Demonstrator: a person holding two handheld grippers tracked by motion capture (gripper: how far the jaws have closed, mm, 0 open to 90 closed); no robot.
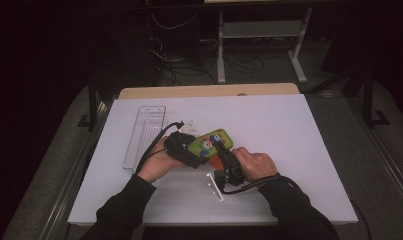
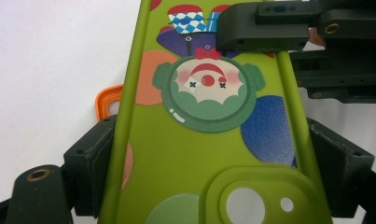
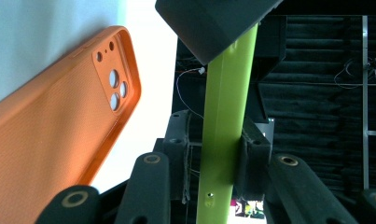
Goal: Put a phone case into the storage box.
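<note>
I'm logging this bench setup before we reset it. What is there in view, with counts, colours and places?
Green rubbery phone case with clown print: one, green, held above the table between both grippers.
Orange textured phone case: one, orange, lying on the sheet beneath the green case.
Clear plastic tray: one, transparent, left part of the sheet.
Small white bracket: one, white, near edge by the right hand.
White table sheet: one, white, covering the table.
Left gripper: one, black, jaws shut on the green case's sides.
Right gripper: one, black, jaws shut on its edge.
</note>
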